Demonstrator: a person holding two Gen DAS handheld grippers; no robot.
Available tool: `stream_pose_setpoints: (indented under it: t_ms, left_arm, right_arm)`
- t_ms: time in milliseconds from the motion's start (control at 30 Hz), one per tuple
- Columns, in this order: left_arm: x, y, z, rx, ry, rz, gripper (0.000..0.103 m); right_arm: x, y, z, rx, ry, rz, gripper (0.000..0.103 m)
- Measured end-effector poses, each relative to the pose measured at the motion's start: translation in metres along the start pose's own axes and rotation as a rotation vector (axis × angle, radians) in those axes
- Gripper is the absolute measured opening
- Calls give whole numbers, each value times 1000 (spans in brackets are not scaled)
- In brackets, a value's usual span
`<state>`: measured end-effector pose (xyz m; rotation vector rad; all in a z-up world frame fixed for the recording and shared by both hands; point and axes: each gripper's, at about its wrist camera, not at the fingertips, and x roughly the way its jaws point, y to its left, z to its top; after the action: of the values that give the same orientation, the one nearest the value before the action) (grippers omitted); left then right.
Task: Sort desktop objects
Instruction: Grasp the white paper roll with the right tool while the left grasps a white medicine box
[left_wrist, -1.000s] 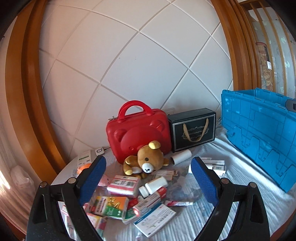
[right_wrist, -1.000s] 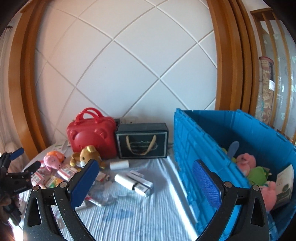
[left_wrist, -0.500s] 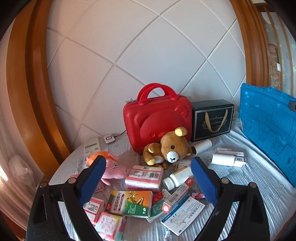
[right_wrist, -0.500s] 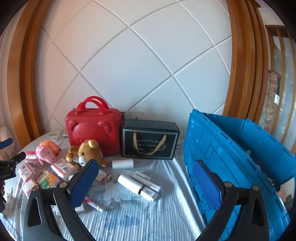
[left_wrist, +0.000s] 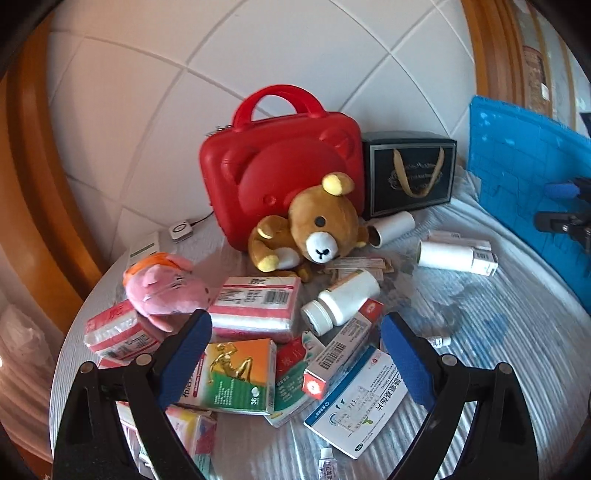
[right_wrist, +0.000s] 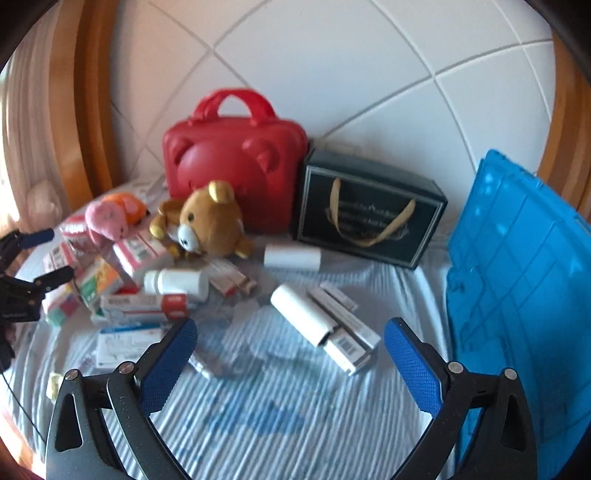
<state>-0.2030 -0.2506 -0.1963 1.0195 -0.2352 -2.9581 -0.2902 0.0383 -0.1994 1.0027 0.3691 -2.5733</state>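
Observation:
My left gripper (left_wrist: 295, 354) is open and empty, low over a heap of medicine boxes (left_wrist: 236, 373) and a white pill bottle (left_wrist: 341, 301). A brown teddy bear (left_wrist: 314, 229) lies against a red bear-shaped case (left_wrist: 277, 166); a pink plush (left_wrist: 166, 288) lies to its left. My right gripper (right_wrist: 290, 362) is open and empty above the striped cloth, near a white roll and slim boxes (right_wrist: 325, 325). The bear (right_wrist: 207, 218), the case (right_wrist: 236, 158) and the bottle (right_wrist: 177, 282) also show in the right wrist view.
A blue crate (right_wrist: 517, 277) stands at the right, seen too in the left wrist view (left_wrist: 524, 166). A black gift box (right_wrist: 369, 214) sits beside the red case. White tiled wall and wooden frame stand behind. The table's round edge runs at the left.
Both grippers have dropped lower and moved closer to the clutter. The right wrist view has turned left, away from the inside of the blue crate. Nothing was grasped.

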Motion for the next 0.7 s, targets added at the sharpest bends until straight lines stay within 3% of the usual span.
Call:
stream_pose_setpoints:
  t_ms: [200, 333, 500, 567, 700]
  left_arm:
    - [51, -17, -6, 74, 110, -102, 94]
    - [76, -25, -8, 123, 165, -125, 94]
    - [99, -23, -3, 110, 191, -166, 94]
    - [107, -22, -4, 101, 208, -194, 94]
    - [119, -23, -10, 99, 244, -237, 94]
  right_arm:
    - [95, -20, 2, -18, 177, 92, 100]
    - [138, -29, 5, -61, 231, 162, 89]
    - [175, -28, 6, -153, 298, 216, 73]
    - [188, -27, 5, -178, 330, 234, 63]
    - [204, -23, 2, -243, 378, 243, 63]
